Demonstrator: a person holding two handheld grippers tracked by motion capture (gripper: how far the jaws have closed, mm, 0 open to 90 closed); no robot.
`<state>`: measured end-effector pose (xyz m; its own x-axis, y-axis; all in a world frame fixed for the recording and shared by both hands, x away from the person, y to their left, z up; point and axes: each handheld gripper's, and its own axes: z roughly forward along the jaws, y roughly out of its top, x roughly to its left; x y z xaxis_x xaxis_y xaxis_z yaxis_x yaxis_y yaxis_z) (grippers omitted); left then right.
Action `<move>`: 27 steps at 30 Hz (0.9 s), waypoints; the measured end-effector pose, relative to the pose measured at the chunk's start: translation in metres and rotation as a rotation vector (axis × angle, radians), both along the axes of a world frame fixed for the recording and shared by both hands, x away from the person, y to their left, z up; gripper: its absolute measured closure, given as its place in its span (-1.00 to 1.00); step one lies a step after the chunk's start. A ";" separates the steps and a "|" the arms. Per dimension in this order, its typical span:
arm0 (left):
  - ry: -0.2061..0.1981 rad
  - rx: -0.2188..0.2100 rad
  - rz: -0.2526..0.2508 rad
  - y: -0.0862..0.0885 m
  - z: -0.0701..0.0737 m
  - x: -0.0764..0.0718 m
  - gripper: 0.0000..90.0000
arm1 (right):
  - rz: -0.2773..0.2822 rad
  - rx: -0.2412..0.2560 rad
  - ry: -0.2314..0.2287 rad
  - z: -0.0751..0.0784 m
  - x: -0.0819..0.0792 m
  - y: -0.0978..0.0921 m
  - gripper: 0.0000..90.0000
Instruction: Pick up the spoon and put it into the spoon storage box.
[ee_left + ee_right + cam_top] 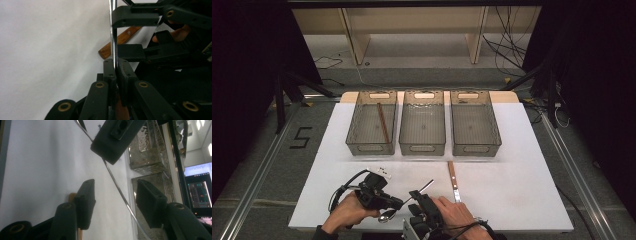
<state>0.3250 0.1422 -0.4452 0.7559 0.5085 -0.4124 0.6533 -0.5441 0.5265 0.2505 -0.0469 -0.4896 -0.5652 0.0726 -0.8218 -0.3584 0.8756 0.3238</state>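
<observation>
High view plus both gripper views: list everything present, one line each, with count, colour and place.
Bins: three, clear grey, side by side at the far half of the table.
Stick: one, brown, lying in the left bin.
Knife: one, wooden handle and steel blade, on the table near the right hand.
Spoon: one, silver, clamped at its handle in the left gripper.
Table: one, white.
Left gripper: black, shut on the spoon.
Right gripper: black, open, jaws either side of the spoon's handle.
Hands: two, at the near edge.
</observation>
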 end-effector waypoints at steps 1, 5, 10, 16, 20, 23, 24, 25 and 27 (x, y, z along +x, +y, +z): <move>-0.002 0.004 -0.008 -0.001 0.000 0.000 0.90 | 0.006 -0.007 -0.005 -0.001 0.000 0.000 0.18; 0.005 0.008 -0.018 -0.003 0.001 -0.002 0.90 | 0.034 -0.043 -0.032 -0.002 -0.001 0.000 0.33; 0.013 0.016 -0.032 -0.005 -0.001 -0.003 0.90 | 0.049 -0.077 -0.047 -0.004 -0.003 0.000 0.53; 0.025 0.021 -0.047 -0.006 -0.001 -0.003 0.90 | 0.080 -0.111 -0.070 -0.004 -0.004 -0.001 0.79; 0.030 0.014 -0.045 -0.006 -0.002 -0.003 0.89 | 0.095 -0.133 -0.088 -0.004 -0.005 -0.001 0.89; 0.030 -0.002 -0.029 -0.003 0.000 -0.001 0.88 | 0.105 -0.159 -0.104 -0.007 -0.006 -0.001 0.97; 0.035 -0.003 -0.031 -0.002 0.001 -0.001 0.88 | 0.099 -0.158 -0.103 -0.008 -0.006 -0.001 0.98; 0.031 -0.010 -0.029 -0.001 0.001 -0.001 0.87 | 0.104 -0.156 -0.103 -0.007 -0.006 -0.001 0.98; 0.022 -0.030 -0.001 0.001 0.003 0.001 0.81 | 0.100 -0.153 -0.106 -0.006 -0.006 -0.001 0.98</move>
